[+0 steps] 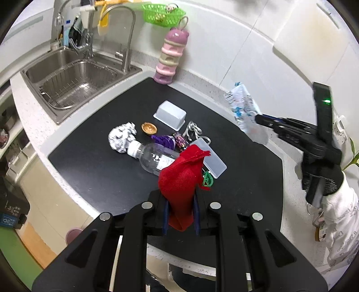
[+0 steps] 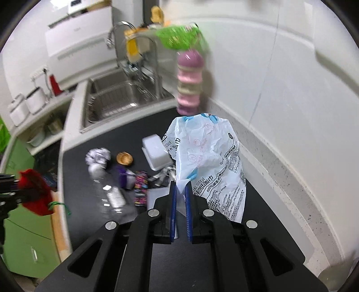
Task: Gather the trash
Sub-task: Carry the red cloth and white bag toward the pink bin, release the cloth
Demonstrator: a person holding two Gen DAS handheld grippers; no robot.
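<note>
My left gripper [image 1: 180, 197] is shut on a red cloth pouch [image 1: 181, 177] and holds it above the black mat [image 1: 94, 166]. My right gripper [image 2: 180, 186] is shut on a white and blue tissue wrapper [image 2: 208, 157] held above the mat; it also shows in the left wrist view [image 1: 243, 107]. On the mat lie a crumpled foil ball [image 1: 122, 137], a walnut shell [image 1: 149, 128], a clear plastic bottle [image 1: 154, 158], a purple wrapper [image 1: 165, 140], a white plastic box [image 1: 170, 115] and a flat clear lid [image 1: 211, 157].
A steel sink [image 1: 74, 83] with a faucet [image 1: 128, 38] lies at the back left. A pink stacked container [image 1: 170, 56] stands against the wall under a green basket [image 1: 162, 13]. The counter edge drops off on the left.
</note>
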